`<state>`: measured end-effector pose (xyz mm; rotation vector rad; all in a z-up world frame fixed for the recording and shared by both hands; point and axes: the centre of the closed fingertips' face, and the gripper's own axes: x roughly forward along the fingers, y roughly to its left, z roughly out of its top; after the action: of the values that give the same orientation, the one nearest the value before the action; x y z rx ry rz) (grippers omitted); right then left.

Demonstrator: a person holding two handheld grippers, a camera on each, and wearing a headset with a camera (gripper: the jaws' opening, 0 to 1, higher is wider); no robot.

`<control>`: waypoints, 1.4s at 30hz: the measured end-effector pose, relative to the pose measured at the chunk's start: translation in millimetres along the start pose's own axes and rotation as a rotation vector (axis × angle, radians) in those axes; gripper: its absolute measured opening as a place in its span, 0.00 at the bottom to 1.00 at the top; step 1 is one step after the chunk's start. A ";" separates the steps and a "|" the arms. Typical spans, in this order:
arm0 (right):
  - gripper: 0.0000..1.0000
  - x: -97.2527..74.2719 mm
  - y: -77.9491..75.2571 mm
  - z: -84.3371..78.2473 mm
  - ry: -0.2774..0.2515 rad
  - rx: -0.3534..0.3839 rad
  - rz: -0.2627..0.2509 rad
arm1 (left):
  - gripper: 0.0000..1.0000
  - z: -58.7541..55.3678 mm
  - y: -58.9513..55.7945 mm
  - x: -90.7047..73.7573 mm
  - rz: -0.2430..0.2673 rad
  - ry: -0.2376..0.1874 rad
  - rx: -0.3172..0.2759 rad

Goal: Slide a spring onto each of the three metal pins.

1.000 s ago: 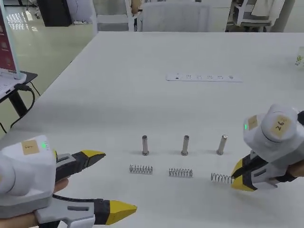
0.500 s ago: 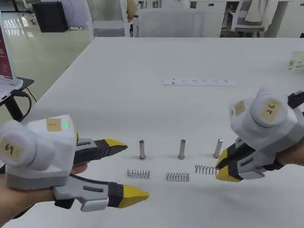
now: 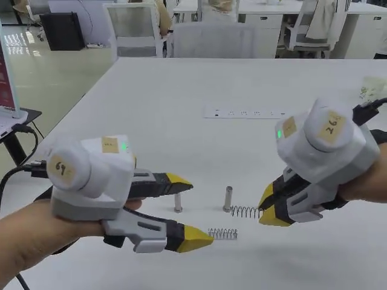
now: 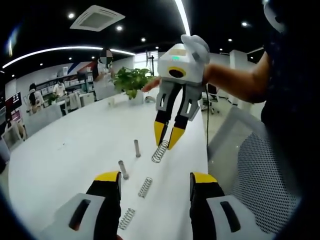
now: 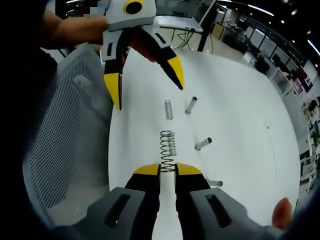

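Observation:
My right gripper (image 3: 266,212) is shut on the end of a spring (image 3: 244,211), held off the white table (image 3: 181,109) beside the middle pin (image 3: 228,198). The held spring (image 5: 166,149) sticks out from my right gripper (image 5: 167,170) in the right gripper view. Another upright pin (image 3: 178,203) stands to the left; the third pin (image 5: 215,183) lies near my right jaws. One loose spring (image 3: 222,233) lies in front of the pins. My left gripper (image 3: 192,208) hovers open above the left pin. In the left gripper view my left gripper (image 4: 155,177) faces the right gripper (image 4: 167,135) and its spring (image 4: 160,151).
A white power strip (image 3: 245,113) lies across the table farther back. Chairs (image 3: 208,39) stand at the far edge. A mesh chair (image 5: 65,135) is beside the near edge. Two loose springs (image 4: 145,187) (image 4: 126,218) lie near the left jaws.
The right gripper has lifted the right-hand spring off the table and carried it left toward the middle pin. The left gripper has come forward over the left pin.

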<state>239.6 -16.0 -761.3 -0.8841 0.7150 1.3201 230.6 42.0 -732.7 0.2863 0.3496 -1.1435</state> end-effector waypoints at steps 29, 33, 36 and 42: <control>0.08 0.8 16.1 20.5 0.002 -0.125 0.043 | 0.17 2.7 -19.3 29.0 -0.070 0.008 0.093; 0.08 0.5 16.8 20.3 0.003 -0.135 0.045 | 0.12 0.9 -19.8 30.2 -0.072 0.015 0.111; 0.08 0.9 18.6 20.0 0.005 -0.145 0.050 | 0.08 -2.0 -21.8 31.3 -0.076 0.027 0.132; 0.08 1.7 23.4 16.0 0.024 -0.158 0.070 | 0.07 -2.4 -24.7 32.8 -0.083 0.029 0.139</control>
<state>215.9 -0.7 -757.9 -1.0106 0.6720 1.4457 219.8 6.1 -749.5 0.4143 0.3105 -1.2486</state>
